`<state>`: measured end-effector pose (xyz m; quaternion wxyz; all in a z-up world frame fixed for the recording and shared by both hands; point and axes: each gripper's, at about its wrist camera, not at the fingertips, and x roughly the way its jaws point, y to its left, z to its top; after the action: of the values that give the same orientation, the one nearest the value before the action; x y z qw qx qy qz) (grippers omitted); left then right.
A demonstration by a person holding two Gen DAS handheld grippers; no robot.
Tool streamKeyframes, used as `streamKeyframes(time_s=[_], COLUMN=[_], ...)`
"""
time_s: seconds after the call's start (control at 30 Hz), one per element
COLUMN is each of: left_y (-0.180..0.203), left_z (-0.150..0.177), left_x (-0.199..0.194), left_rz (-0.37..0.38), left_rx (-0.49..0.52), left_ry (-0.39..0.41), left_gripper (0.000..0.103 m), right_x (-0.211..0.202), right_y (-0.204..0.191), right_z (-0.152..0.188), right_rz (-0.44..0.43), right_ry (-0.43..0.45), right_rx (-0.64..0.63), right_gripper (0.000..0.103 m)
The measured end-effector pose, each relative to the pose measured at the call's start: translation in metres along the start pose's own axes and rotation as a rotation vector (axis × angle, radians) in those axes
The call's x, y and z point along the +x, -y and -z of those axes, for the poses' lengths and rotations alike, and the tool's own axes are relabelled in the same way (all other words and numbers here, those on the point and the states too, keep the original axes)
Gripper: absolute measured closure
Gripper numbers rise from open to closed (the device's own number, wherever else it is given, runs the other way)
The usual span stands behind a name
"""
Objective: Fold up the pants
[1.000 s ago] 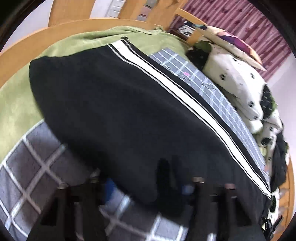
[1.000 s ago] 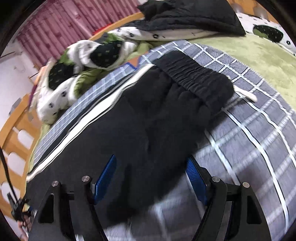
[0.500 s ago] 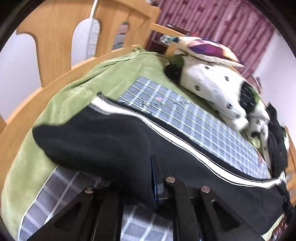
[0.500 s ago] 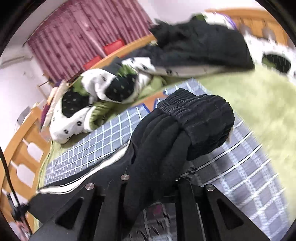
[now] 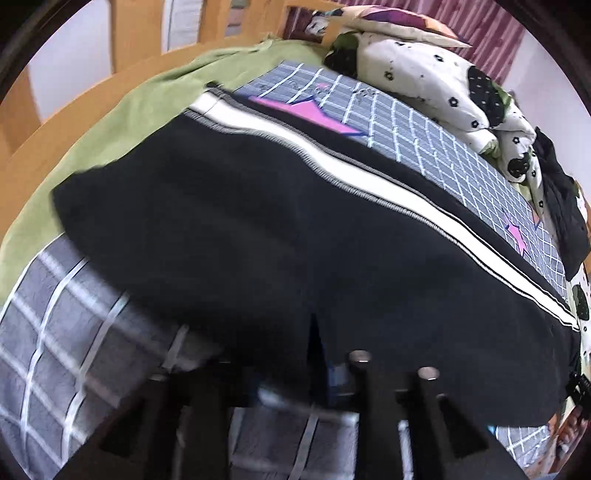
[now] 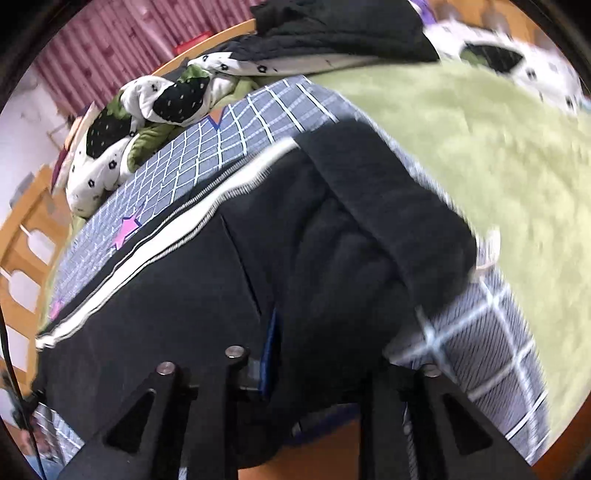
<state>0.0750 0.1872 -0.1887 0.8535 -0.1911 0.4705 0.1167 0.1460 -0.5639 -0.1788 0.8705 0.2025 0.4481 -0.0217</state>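
Black pants (image 5: 258,229) with a white side stripe (image 5: 369,184) lie stretched along a grey checked sheet (image 5: 424,147) on a bed. My left gripper (image 5: 314,365) is shut on the near edge of a pant leg. In the right wrist view the pants (image 6: 207,295) end in an elastic waistband (image 6: 388,206). My right gripper (image 6: 295,362) is shut on the cloth just below the waistband, near the bed's front edge. The fingertips of both grippers are buried in black cloth.
A green blanket (image 6: 498,140) covers the bed beyond the waistband and the far corner (image 5: 122,122). A white spotted quilt (image 5: 424,70) and dark clothes (image 6: 340,29) are heaped along the far side. A wooden bed frame (image 5: 74,110) rings the mattress.
Both grippers went from open to shut on the pants and lifted them. They have since lowered, and the pants now lie flatter and more stretched out.
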Motion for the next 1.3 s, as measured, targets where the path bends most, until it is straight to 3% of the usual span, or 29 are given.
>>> streamKeyframes(time_s=[0.1, 0.13, 0.17, 0.3, 0.37, 0.4, 0.43, 0.53, 0.57, 0.63, 0.73, 0.9, 0.97, 1.0, 1.03, 1.07, 1.2, 1.3], left_y=[-0.008, -0.011, -0.015, -0.031, -0.038, -0.043, -0.047, -0.062, -0.065, -0.072, -0.079, -0.103, -0.108, -0.109, -0.112, -0.115, -0.125, -0.105], left_z=[0.005, 0.007, 0.007, 0.013, 0.013, 0.012, 0.012, 0.009, 0.009, 0.01, 0.006, -0.01, -0.02, -0.026, -0.032, -0.04, -0.057, -0.062], left_x=[-0.021, -0.028, -0.031, -0.047, -0.057, -0.062, -0.064, -0.063, -0.059, -0.047, -0.025, 0.012, 0.019, 0.022, 0.025, 0.026, -0.002, -0.007], left_rz=[-0.039, -0.043, -0.042, -0.057, -0.066, -0.057, -0.048, -0.007, 0.017, 0.078, 0.153, 0.271, 0.266, 0.255, 0.237, 0.216, 0.274, 0.138], left_rx=[0.005, 0.007, 0.008, -0.017, -0.043, -0.058, -0.067, -0.112, -0.129, -0.167, -0.22, -0.393, -0.419, -0.428, -0.439, -0.438, -0.399, -0.25], left_ry=[0.034, 0.053, 0.056, 0.071, 0.105, 0.12, 0.128, 0.126, 0.12, 0.108, 0.091, 0.094, 0.114, 0.128, 0.147, 0.154, 0.247, 0.243], left_gripper=[0.043, 0.041, 0.041, 0.041, 0.041, 0.041, 0.041, 0.041, 0.041, 0.041, 0.041, 0.039, 0.043, 0.054, 0.079, 0.09, 0.093, 0.088], right_x=[-0.016, -0.021, -0.022, 0.005, 0.013, 0.01, 0.002, -0.021, -0.02, -0.008, 0.002, -0.035, -0.052, -0.06, -0.066, -0.073, -0.087, -0.092], right_y=[0.007, 0.01, 0.012, 0.019, 0.015, 0.008, 0.008, 0.01, 0.009, 0.0, 0.006, 0.025, 0.024, 0.021, 0.018, 0.013, -0.01, -0.027], right_z=[0.008, 0.009, 0.009, -0.004, -0.012, -0.02, -0.026, -0.043, -0.044, -0.045, -0.028, 0.007, 0.014, 0.016, 0.016, 0.017, 0.024, 0.026], right_rz=[-0.006, -0.01, -0.013, -0.043, 0.023, 0.066, 0.053, -0.06, -0.054, 0.038, 0.121, 0.156, 0.176, 0.184, 0.197, 0.214, 0.23, 0.235], right_ry=[0.044, 0.082, 0.107, 0.099, 0.121, 0.147, 0.175, 0.242, 0.235, 0.162, 0.054, 0.067, 0.076, 0.087, 0.1, 0.12, 0.174, 0.223], right_rx=[0.063, 0.078, 0.093, 0.214, 0.222, 0.164, 0.129, 0.147, 0.149, 0.092, 0.044, 0.044, 0.044, 0.044, 0.042, 0.038, 0.025, -0.006], right_gripper=[0.039, 0.027, 0.026, 0.027, 0.056, 0.059, 0.061, 0.06, 0.055, 0.045, 0.044, 0.044, 0.044, 0.044, 0.044, 0.044, 0.044, 0.044])
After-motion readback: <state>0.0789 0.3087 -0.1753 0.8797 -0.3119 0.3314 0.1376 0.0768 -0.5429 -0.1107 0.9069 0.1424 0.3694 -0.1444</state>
